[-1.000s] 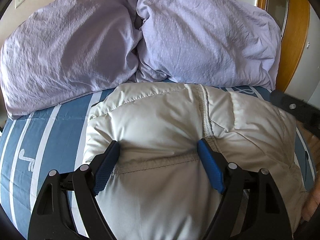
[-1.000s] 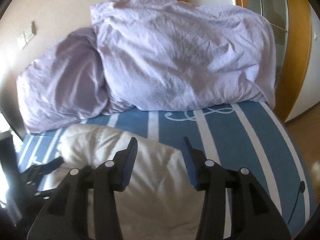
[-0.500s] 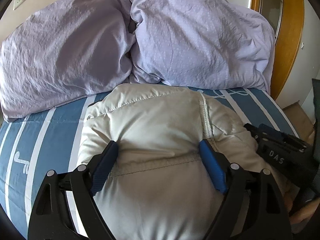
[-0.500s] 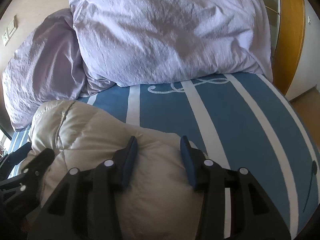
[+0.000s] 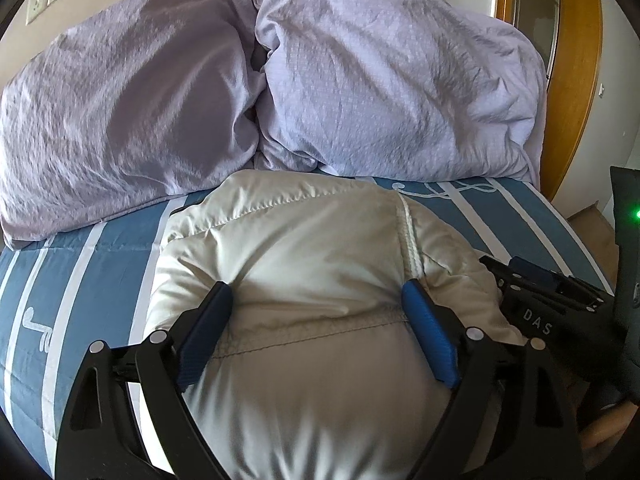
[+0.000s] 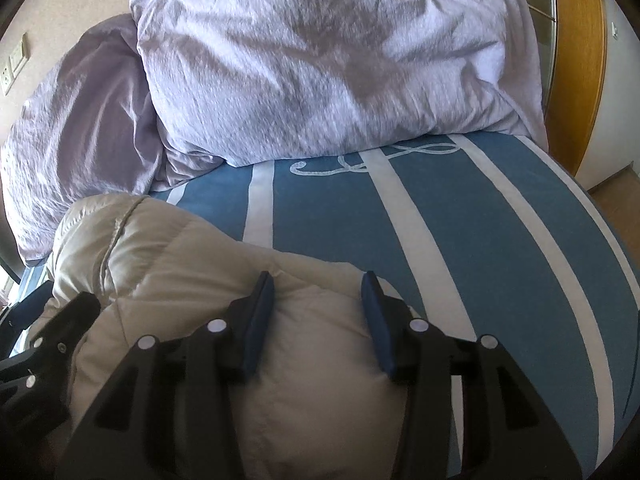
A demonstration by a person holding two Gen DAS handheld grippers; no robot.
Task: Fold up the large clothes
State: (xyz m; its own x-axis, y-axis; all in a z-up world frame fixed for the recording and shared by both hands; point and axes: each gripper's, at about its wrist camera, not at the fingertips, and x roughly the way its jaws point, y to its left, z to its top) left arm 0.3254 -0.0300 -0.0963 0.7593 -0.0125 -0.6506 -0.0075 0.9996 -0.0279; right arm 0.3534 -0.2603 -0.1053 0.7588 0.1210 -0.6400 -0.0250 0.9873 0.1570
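**Puffy jacket pressed flat on the bed**

Blue-striped bedding [image 5: 100, 248] carries the cream jacket [image 5: 304, 248]. Left view: left gripper [image 5: 316, 300], jaws just widening, straddles the bulge. Right view: right gripper [image 6: 318, 292], half-spread, presses the jacket's edge. Squeeze air out evenly before folding.

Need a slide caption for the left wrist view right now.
Left hand-held gripper straddles a folded cream puffer jacket on a blue striped bed, jaws just opened wider, lilac pillows behind.
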